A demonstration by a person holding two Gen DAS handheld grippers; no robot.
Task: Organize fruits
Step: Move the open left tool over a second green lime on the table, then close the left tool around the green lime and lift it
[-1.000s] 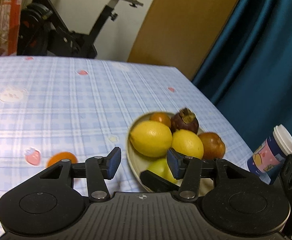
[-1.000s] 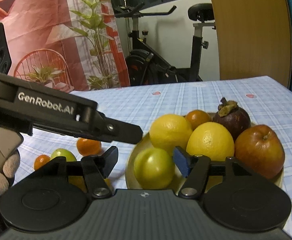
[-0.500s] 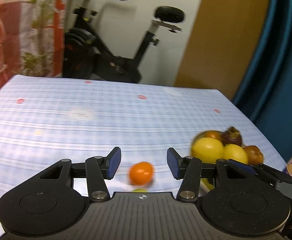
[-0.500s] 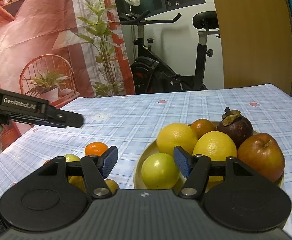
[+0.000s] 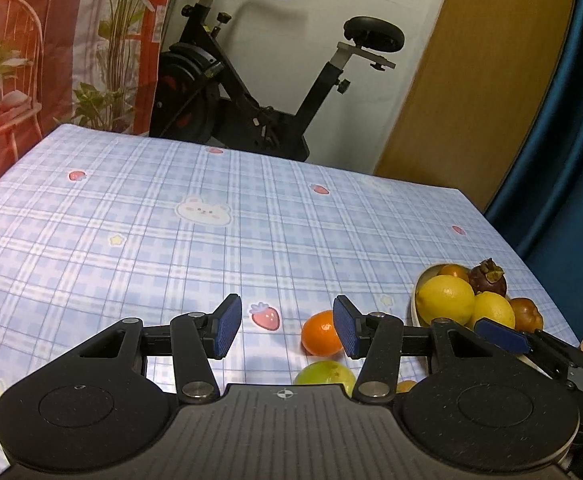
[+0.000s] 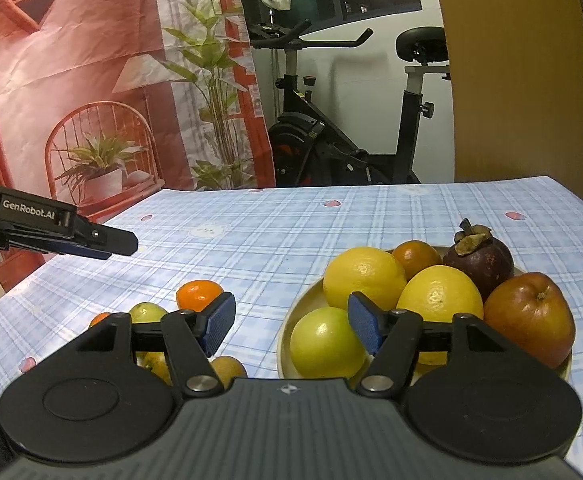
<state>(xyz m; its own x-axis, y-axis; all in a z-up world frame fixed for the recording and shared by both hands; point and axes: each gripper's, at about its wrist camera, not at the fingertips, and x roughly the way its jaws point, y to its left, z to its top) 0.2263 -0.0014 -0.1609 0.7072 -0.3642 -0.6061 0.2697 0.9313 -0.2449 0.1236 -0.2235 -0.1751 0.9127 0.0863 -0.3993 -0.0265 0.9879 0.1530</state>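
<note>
Fruits are split between a plate (image 6: pixel 287 334) and the bare bench (image 5: pixel 131 216). From my left tongs (image 5: pixel 287 326) the loose orange (image 5: pixel 320 333) lies at about one o'clock, just inside the right pad, with a green fruit (image 5: pixel 323 374) nearer me beneath it; neither touches the pads. The plate sits off at three o'clock. My right tongs (image 6: pixel 291 326) hang over the plate's near left rim, the green apple (image 6: pixel 325 342) just ahead at one o'clock. Only the right view shows the whole pile: two lemons (image 6: pixel 365 278), a mangosteen (image 6: pixel 479 258), a red apple (image 6: pixel 529 316), plus more small fruit (image 6: pixel 227 366) at nine o'clock. Both tongs are parted and empty.
</note>
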